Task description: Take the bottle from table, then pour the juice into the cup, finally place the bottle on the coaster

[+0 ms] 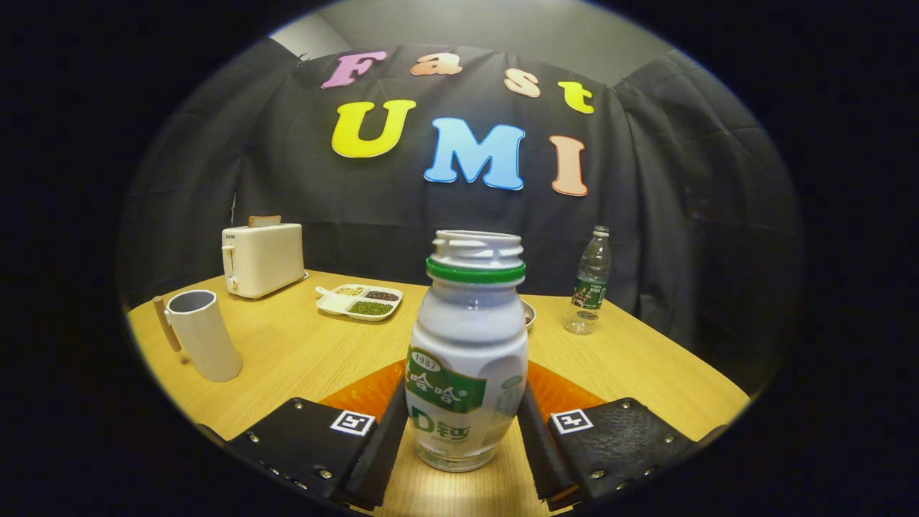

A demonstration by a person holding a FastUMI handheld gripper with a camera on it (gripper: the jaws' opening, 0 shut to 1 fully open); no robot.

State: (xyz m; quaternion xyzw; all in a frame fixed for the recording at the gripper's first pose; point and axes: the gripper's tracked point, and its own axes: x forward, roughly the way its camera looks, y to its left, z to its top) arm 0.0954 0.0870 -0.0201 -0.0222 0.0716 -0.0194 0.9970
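A white juice bottle [467, 359] with a green neck ring and a green label stands upright between my fingers, its cap off and its mouth open. My gripper [463, 424] is shut on the bottle, one finger pressing on each side of its lower body. An orange coaster [359, 391] lies on the wooden table [301, 352] just behind the bottle and shows on both sides of it. I cannot tell whether the bottle's base rests on the table or hangs just above it. The white cup [204, 334] with a wooden handle stands far off to the left, beyond the left finger.
A cream toaster [262, 258] with a slice in it stands at the back left. Beside it lies a divided tray [359, 301] of beans. A small dish [529, 314] peeks from behind the juice bottle. A clear water bottle [590, 283] stands at the back right.
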